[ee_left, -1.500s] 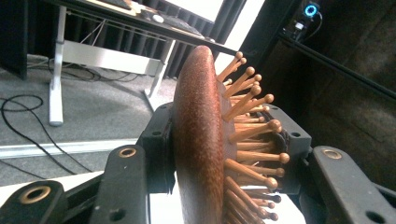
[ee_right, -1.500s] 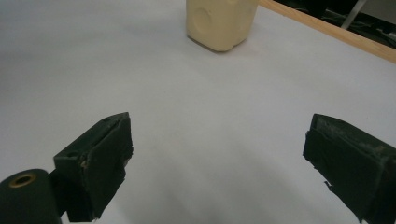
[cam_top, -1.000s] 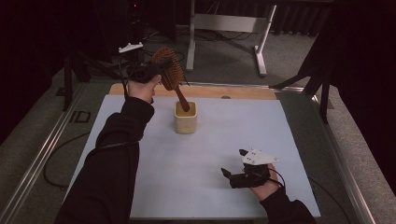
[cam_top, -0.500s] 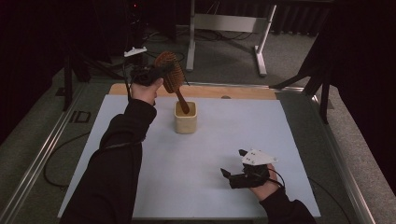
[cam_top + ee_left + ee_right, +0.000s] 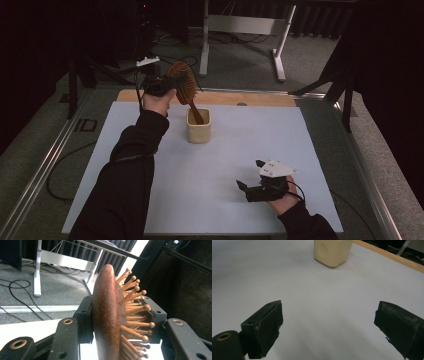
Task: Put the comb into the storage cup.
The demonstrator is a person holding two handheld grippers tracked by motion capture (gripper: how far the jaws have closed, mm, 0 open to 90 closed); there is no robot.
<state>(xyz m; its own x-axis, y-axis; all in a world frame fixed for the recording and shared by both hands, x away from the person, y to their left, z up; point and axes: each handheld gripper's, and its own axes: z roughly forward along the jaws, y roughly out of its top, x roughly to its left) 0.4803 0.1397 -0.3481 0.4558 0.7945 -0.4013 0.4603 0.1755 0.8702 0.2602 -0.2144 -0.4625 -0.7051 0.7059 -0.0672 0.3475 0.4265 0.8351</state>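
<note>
Over the last second the left gripper [image 5: 161,86], clamped on the head of the brown wooden paddle hairbrush with peg bristles [image 5: 183,84], has sunk a little, so the handle now reaches deeper into the cream plastic square cup [image 5: 198,131] just above the frame's centre; I'd judge the brush nearly stowed. The right gripper [image 5: 246,190], lower right, rests on the white table sheet [image 5: 220,200] with jaws wide and empty. The handle's tip is hidden inside the cup, so whether it touches bottom is unclear.
</note>
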